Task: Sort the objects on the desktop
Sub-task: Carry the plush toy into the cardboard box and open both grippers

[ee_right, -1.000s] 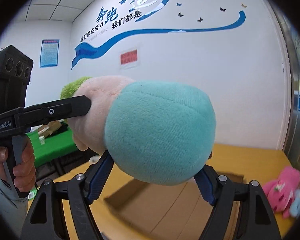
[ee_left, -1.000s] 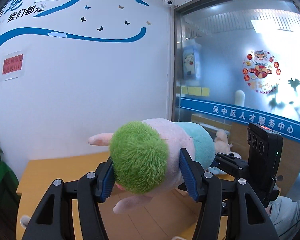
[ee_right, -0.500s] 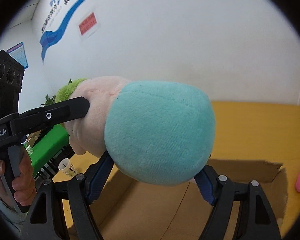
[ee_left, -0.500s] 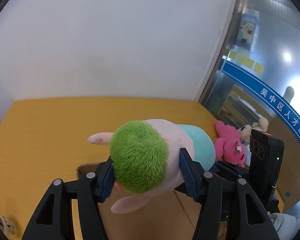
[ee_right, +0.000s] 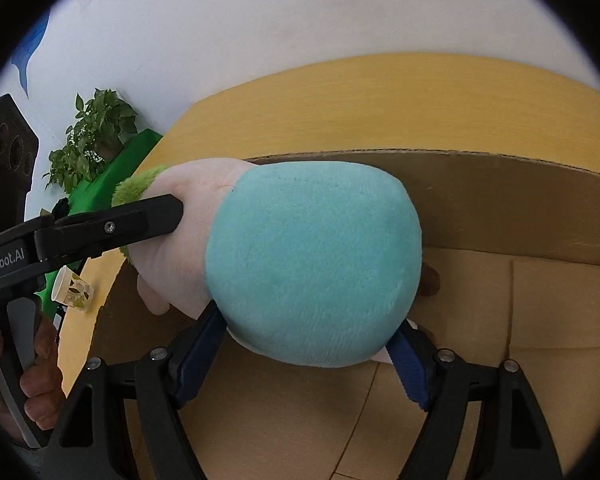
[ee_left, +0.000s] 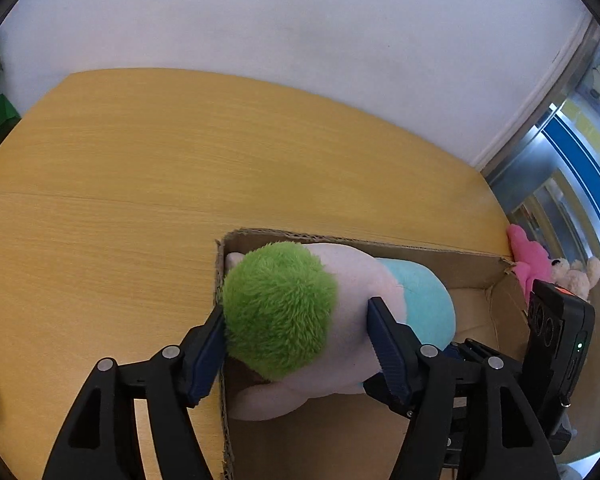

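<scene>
Left wrist view: left gripper (ee_left: pixel 296 340) clenched on the green-haired head of a plush doll (ee_left: pixel 332 312), 1 blue pad on each side of the head. Doll lies centre frame, pink body and teal bottom trailing right, over the open cardboard box (ee_left: pixel 380 245). Whether it touches the box floor, cannot tell. 1 pink arm pokes toward the box's upper-left corner. The left finger sits outside the box's left wall.

Box rests on a yellow wooden table (ee_left: pixel 140 200) that fills the middle of the frame; white wall above. At right edge, beyond the box's far corner, a pink plush toy (ee_left: pixel 530 256) with a cream plush toy (ee_left: pixel 576 274) just beside it.

Right wrist view: right gripper (ee_right: pixel 308 356) grasping the doll's teal bottom (ee_right: pixel 316 264), which fills frame centre. Box interior behind and below it. The left gripper's black finger (ee_right: pixel 108 228) enters from the left, pressed on the doll's pink side. Lower left: paper cup (ee_right: pixel 74 290) on the table. Upper left: potted plant (ee_right: pixel 92 136).
</scene>
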Available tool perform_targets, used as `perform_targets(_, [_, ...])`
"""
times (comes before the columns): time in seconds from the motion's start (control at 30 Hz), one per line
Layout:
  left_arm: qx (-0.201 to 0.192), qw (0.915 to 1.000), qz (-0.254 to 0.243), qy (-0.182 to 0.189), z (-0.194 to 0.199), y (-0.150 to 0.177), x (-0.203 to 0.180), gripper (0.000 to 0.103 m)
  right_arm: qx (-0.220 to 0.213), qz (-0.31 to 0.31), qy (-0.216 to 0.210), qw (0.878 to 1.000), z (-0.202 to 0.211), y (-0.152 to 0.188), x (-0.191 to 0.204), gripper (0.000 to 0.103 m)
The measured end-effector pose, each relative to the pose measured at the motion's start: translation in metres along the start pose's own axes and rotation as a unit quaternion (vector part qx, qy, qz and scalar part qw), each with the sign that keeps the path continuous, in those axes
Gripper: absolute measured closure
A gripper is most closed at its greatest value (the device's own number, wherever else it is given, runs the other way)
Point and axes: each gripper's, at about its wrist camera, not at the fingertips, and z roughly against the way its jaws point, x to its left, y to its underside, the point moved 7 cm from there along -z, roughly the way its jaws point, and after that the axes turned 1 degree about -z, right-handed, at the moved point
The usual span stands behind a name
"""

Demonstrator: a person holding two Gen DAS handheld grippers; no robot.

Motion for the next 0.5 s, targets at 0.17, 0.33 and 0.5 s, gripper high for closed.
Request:
perform_targets(0.17, [-0.047, 0.9987, 0.015, -0.014, 0.038, -0.014, 0.004, 0.036, 0.019, 0.013, 0.010, 1.000, 0.008, -0.009, 0.016, 0.017])
perform_targets(0.33, [-0.124, 0.9916, -0.017, -0.030, 0.116, -0.013, -0.013, 0.028, -0.021, 0.019, 0.005, 1.000, 0.065, -0.011, 0.015, 0.017])
perform_targets(0.5, [-0.182, 0.9780, -0.090, -0.049, 0.183, 0.045, -0.070, 0.013, -0.081, 0.059, 0.010, 0.995, 0.165, 0.011, 0.009, 0.016])
